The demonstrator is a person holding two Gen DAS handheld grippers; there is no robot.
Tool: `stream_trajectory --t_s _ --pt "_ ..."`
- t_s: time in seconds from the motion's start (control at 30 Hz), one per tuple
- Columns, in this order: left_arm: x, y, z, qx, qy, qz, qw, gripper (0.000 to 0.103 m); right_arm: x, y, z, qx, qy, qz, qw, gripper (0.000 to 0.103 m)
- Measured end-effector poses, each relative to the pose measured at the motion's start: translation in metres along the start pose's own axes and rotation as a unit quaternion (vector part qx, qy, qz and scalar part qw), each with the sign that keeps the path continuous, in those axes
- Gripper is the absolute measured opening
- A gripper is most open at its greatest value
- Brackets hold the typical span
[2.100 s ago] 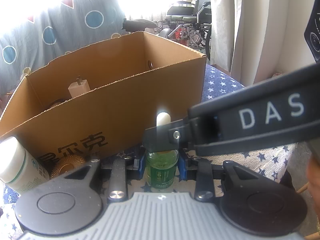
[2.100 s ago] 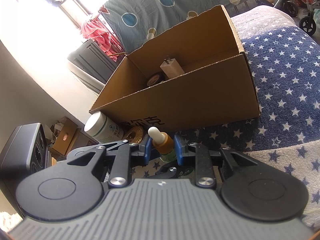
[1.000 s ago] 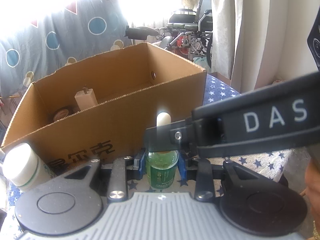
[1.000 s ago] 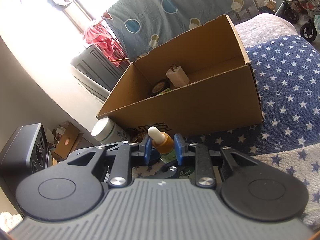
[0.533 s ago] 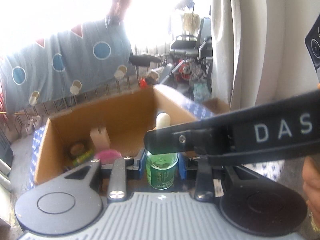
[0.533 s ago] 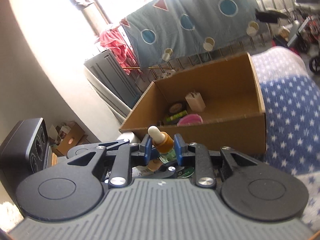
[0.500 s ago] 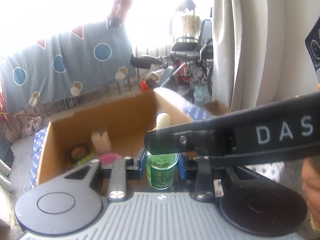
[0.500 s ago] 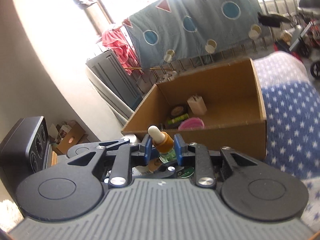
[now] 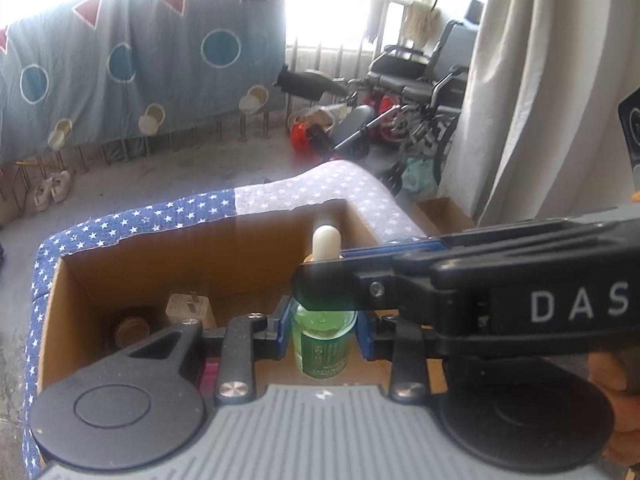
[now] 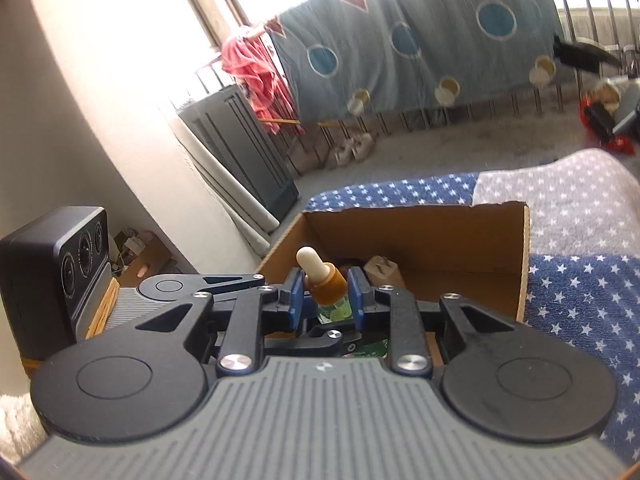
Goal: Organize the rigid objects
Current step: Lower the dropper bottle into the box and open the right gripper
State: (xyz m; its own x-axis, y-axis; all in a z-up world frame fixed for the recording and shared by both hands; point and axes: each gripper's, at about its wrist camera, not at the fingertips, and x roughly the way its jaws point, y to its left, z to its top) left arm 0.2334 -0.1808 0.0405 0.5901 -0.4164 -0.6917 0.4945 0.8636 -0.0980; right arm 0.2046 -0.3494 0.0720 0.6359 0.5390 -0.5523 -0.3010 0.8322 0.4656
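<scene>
Left wrist view: the left tongs [image 9: 324, 330] clamp the green dropper bottle [image 9: 323, 344] above the open cardboard box [image 9: 168, 264] on a star-print bedcover [image 9: 132, 220]; wheelchair [image 9: 416, 80] beyond.

Right wrist view: the right tongs [image 10: 325, 298] clamp the bottle's amber collar [image 10: 330, 282]; a blue circle-patterned sheet [image 10: 420, 40] hangs behind.

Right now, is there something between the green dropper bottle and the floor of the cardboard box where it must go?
Nothing visible blocks it. The green dropper bottle, held by both claws, hangs over the open cardboard box. The white plug and round lid lie to its left; the floor directly below is hidden.
</scene>
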Motion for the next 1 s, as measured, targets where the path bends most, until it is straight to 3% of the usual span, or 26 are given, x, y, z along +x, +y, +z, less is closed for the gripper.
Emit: stream_trajectory --t_s 0.33,0.73,0.93,1.0 --pt "0.084 0.019 0.03 -0.032 0.065 0.003 0.9974 0.034 0.078 -0.068 0.037 0.029 0.054 -0.022 0.998 0.022" --pt "0.119 0.033 0.036 -0.047 0.105 -0.001 0.9933 0.037 0.135 -0.105 0.045 0.023 0.099 -0.049 0.994 0.022" --pt "0.115 0.03 0.036 -0.041 0.104 -0.004 0.9938 0.052 0.142 -0.104 0.048 0.015 0.109 -0.055 0.992 0.025" --pt "0.11 0.028 0.036 -0.039 0.097 -0.001 0.9946 0.058 0.139 -0.101 0.048 0.014 0.104 -0.053 0.993 0.03"
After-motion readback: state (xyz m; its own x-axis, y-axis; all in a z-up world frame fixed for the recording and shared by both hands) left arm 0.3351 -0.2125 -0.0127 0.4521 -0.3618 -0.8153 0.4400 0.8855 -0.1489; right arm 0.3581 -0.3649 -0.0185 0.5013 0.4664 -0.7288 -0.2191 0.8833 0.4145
